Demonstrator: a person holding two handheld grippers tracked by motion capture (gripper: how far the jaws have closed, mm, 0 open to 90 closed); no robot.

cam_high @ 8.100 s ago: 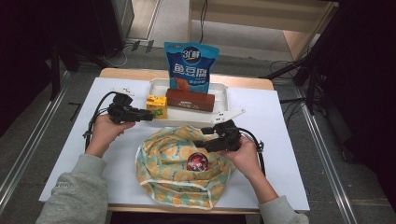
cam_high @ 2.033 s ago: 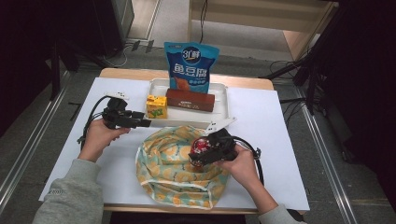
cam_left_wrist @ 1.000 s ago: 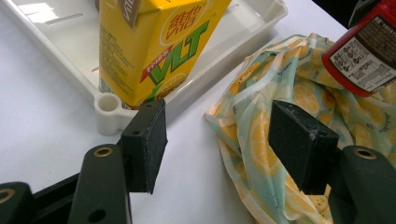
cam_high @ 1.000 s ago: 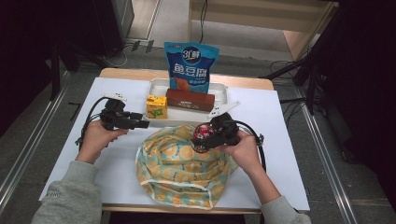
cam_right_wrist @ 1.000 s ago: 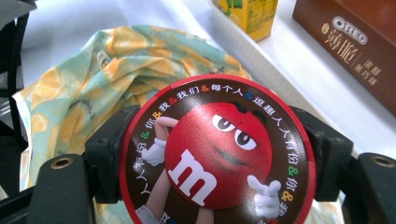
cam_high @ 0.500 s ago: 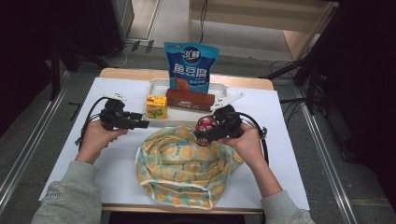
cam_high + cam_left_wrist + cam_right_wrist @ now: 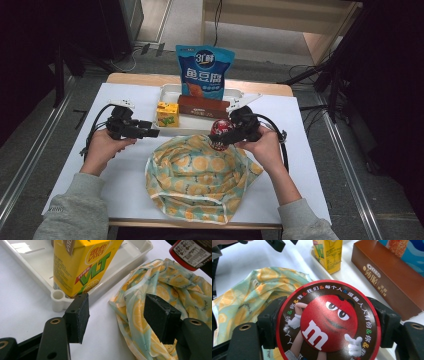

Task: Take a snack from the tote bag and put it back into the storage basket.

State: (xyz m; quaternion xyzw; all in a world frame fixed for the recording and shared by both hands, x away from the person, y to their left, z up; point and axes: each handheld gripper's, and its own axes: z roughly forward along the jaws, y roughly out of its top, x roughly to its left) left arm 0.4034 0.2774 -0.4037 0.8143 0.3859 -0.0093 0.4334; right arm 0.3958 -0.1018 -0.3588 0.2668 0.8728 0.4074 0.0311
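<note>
My right gripper (image 7: 226, 135) is shut on a round red M&M's candy tub (image 7: 220, 131), held in the air over the far edge of a lemon-print fabric bag (image 7: 200, 175), just in front of the white tray (image 7: 170, 92). The tub's lid (image 7: 327, 321) faces the right gripper view, clamped between both jaws. My left gripper (image 7: 150, 133) stands open beside the tray's near left corner with nothing between its fingers (image 7: 77, 317). In the left gripper view the yellow juice carton (image 7: 82, 265) stands in the tray just ahead, and the bag (image 7: 162, 297) lies to the right.
In the tray stand the yellow juice carton (image 7: 167, 114), a brown Oreo box (image 7: 202, 107) and a blue snack pouch (image 7: 202, 72) upright at the back. The white table (image 7: 65, 160) has bare room on its left and right sides.
My right gripper has lifted the red tub out of the bag and carried it up and away towards the tray. The left gripper has barely moved.
</note>
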